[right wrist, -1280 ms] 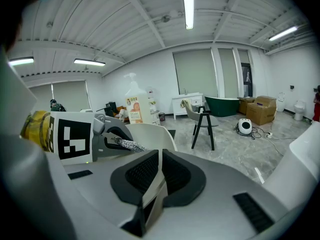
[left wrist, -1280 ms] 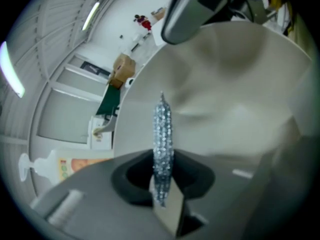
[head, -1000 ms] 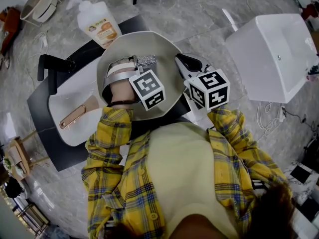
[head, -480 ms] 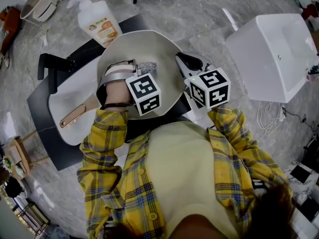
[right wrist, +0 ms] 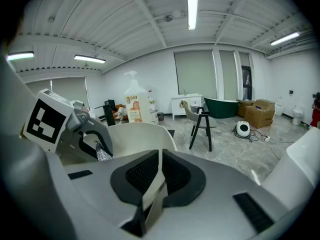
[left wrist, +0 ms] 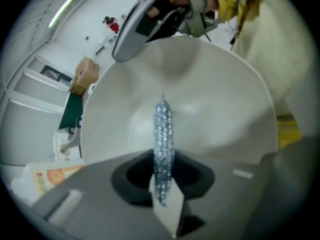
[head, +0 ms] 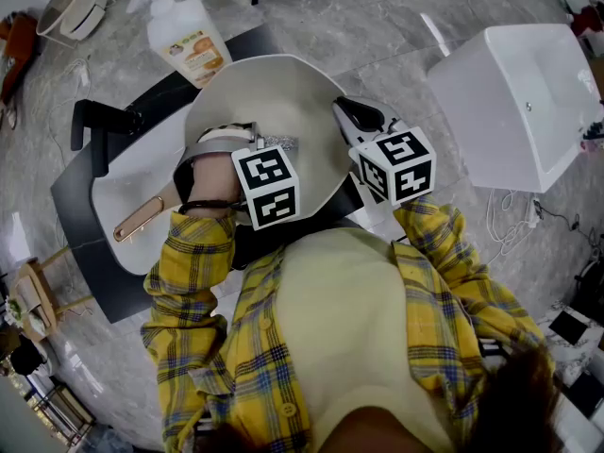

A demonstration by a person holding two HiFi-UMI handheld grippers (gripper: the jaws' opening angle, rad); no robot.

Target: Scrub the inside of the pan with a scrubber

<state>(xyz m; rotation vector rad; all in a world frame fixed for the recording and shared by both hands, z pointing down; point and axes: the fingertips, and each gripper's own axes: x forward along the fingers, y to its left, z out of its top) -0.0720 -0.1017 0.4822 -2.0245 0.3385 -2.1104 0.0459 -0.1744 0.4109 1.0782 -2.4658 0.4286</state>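
Note:
A cream pan (head: 283, 88) sits tilted on a black mat, its copper-coloured handle (head: 142, 219) pointing lower left. My left gripper (head: 274, 144) is shut on a glittery silver scrubber (head: 282, 143) that rests against the pan's inner floor. In the left gripper view the scrubber (left wrist: 163, 139) stands edge-on between the jaws against the pan's inside (left wrist: 215, 119). My right gripper (head: 349, 119) is shut on the pan's right rim; in the right gripper view the thin cream rim (right wrist: 158, 181) is pinched between the black pads.
A soap pump bottle (head: 185, 32) stands beyond the pan. A white tray (head: 127, 192) lies under the handle on the black mat (head: 90, 253). A large white basin (head: 514, 102) is at the right. A black stand (head: 102, 124) is left of the pan.
My left gripper has drawn the scrubber back across the pan floor towards me and slightly left. The right gripper and the pan have hardly moved.

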